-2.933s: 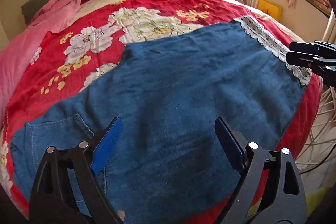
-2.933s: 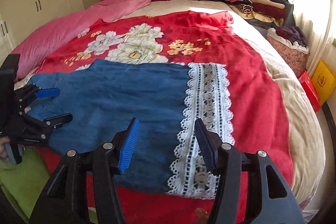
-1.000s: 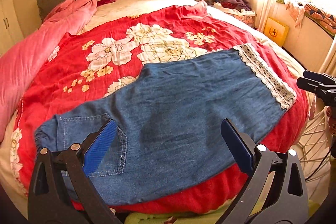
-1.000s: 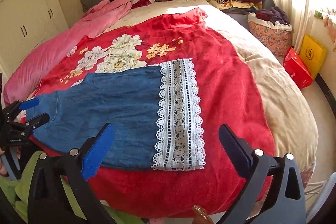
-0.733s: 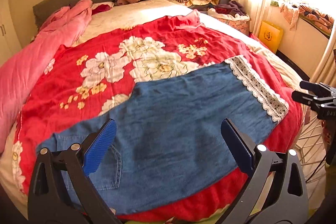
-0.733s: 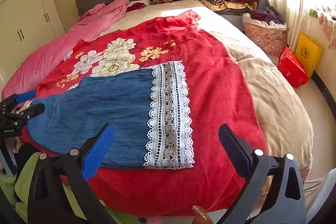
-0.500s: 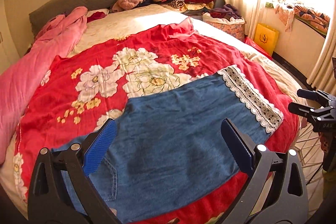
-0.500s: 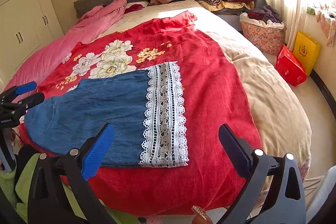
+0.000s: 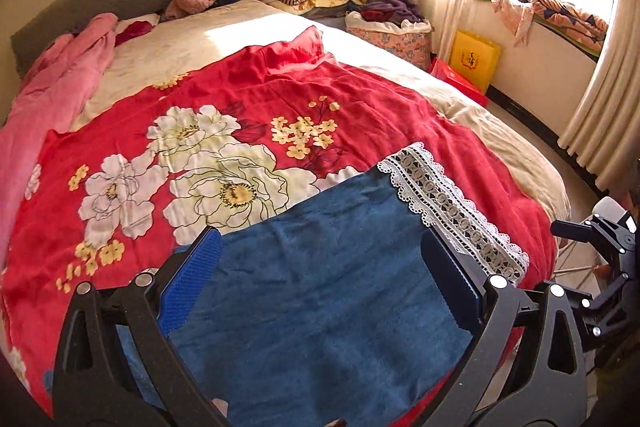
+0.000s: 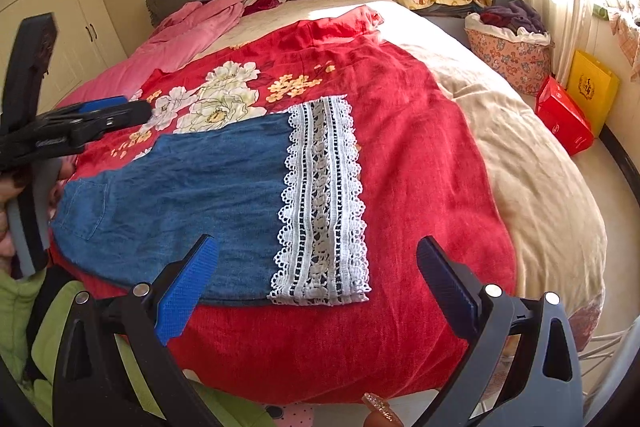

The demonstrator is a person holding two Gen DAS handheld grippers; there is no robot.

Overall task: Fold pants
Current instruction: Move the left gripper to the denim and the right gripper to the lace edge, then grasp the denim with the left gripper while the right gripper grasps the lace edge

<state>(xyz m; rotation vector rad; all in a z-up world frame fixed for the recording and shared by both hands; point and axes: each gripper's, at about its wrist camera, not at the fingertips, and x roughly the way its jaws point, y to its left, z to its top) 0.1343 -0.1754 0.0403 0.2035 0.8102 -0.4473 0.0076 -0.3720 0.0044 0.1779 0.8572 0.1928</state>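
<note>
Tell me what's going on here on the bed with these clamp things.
A person holds two grippers over denim pants with a white lace cuff, laid flat on a red floral blanket. The left gripper hovers above the denim, the right gripper near the lace end. Both have their jaws wide open, gripping nothing; no fresh fold is under way.

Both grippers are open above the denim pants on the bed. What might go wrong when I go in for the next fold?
The pants lie on a loose red floral blanket; a deep pinch may grab both layers. The lace cuff is openwork and could snag on the right gripper. The near edge sits close to the bed's edge, so a tug by the left gripper might slide them off.
</note>
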